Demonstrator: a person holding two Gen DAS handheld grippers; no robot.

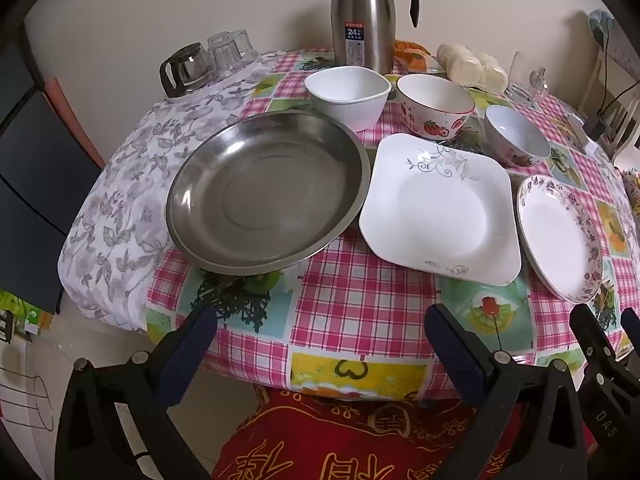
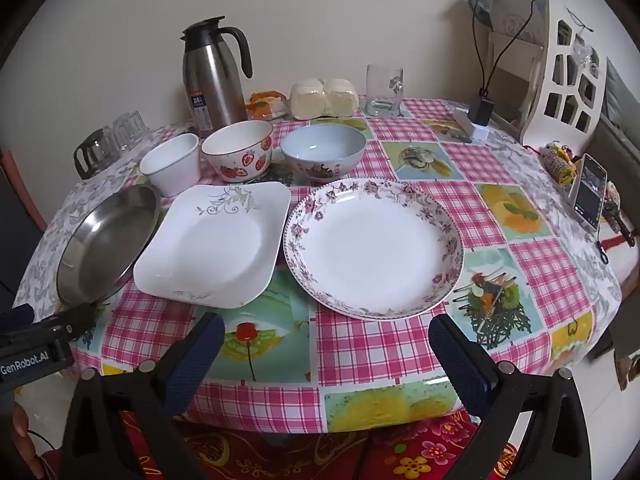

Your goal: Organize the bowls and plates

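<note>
Nothing is grasped at this moment, so the task seems to be at its very start. The left tool (image 1: 320, 344) has its two fingers wide apart and empty, near the front edge of the worktop (image 1: 352, 304), in front of the steel plate (image 1: 268, 192) and the square white plate (image 1: 438, 208). The right tool (image 2: 326, 350) is also spread and empty, and it faces the round floral plate (image 2: 374, 246).

The three plates lie in one row along the front: the steel one at the left, the square one in the middle, the floral one at the right. The steel rim seems to touch or slightly overlap the square plate, but I cannot tell which. Behind them three bowls stand in a second row: a white square bowl (image 2: 172, 168), a strawberry bowl (image 2: 240, 156) and a pale blue bowl (image 2: 323, 154), all upright and close together.

I judge that the next move is a first grasp, probably of the floral plate by the right tool. Its rim lies low on the cloth, so one finger must go under the edge and the other over it. Glazed china is slippery, so the grip should be firm before lifting.
</note>
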